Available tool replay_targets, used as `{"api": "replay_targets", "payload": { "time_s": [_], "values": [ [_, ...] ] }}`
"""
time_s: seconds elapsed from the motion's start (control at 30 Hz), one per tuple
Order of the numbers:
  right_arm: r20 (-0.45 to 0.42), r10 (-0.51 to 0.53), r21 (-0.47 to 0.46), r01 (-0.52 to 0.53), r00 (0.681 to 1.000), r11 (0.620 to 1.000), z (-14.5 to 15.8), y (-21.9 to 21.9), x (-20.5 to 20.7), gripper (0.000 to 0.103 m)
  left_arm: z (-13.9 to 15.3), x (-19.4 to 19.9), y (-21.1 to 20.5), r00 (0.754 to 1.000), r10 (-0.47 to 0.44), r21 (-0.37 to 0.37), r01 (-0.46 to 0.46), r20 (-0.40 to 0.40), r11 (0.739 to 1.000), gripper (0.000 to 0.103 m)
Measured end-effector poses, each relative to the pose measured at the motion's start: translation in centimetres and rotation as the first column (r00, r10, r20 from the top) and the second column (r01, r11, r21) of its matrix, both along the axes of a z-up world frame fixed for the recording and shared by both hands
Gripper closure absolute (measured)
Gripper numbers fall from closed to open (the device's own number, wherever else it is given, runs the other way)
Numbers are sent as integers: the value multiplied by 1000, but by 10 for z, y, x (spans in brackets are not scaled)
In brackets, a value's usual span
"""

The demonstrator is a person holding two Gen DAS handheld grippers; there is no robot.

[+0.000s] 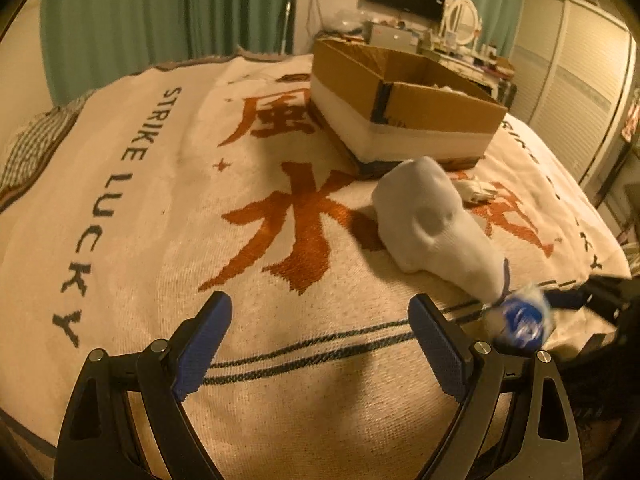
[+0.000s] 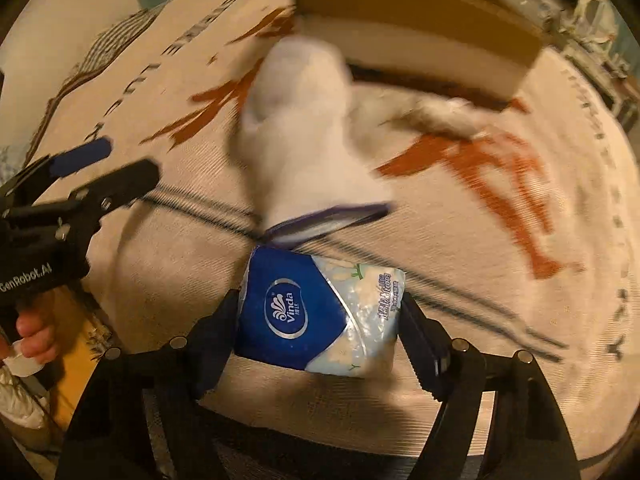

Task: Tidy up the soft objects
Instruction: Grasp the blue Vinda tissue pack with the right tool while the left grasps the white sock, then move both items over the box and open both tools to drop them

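My right gripper point(image 2: 320, 312) is shut on a blue and white Vinda tissue pack point(image 2: 316, 312), held above the bed; the pack also shows blurred in the left wrist view point(image 1: 520, 320). A white sock point(image 1: 436, 224) with a purple cuff lies on the blanket just beyond the pack point(image 2: 300, 128). A smaller pale soft object point(image 1: 476, 192) lies near the box point(image 2: 444, 116). An open cardboard box point(image 1: 400, 108) stands at the far side of the bed point(image 2: 416, 36). My left gripper point(image 1: 320, 320) is open and empty above the blanket, left of the sock.
The bed is covered by a cream blanket point(image 1: 160, 200) with orange characters and dark stripes. A cluttered dresser with a mirror point(image 1: 460, 24) and a wardrobe point(image 1: 576, 92) stand behind the bed. The left gripper shows in the right wrist view point(image 2: 80, 184).
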State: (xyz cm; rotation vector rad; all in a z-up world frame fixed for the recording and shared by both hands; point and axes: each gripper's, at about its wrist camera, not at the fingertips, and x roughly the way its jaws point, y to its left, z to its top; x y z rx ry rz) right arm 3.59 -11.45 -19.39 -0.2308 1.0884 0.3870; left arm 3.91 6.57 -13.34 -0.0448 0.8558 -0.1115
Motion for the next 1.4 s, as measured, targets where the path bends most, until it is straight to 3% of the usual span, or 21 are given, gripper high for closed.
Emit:
{"api": "replay_targets", "payload": {
  "time_s": [0.3,0.5,0.63,0.8,0.87,1.03,1.2,1.4],
  "values": [
    [76,-99,11,98,992,995,36,-54,28,27,11,29,-50,992,-126,27,126,-1,992,12],
    [147,-34,-36,39,989,999,64,-65,64,27,6,65,-59,996,-87,-27,86,-30,996,13],
    [205,35,-74,-21,978,997,68,-65,84,27,-6,80,-68,996,-90,-3,90,-28,996,14],
    [146,40,-37,-35,988,999,52,-71,95,27,-20,90,-69,992,-112,-50,109,-55,993,14],
    [140,49,-33,-44,989,998,49,-71,93,27,-18,88,-70,988,-148,-78,145,-44,986,35],
    [162,61,-36,-56,985,998,53,-68,87,27,-9,70,-78,984,-181,-4,181,-4,984,42],
    [212,49,-9,-48,976,999,69,-72,73,27,3,50,-73,989,-141,11,142,-33,990,44],
    [274,21,46,-35,961,998,96,-81,52,27,36,22,-71,994,-106,20,106,4,994,45]
  ]
}}
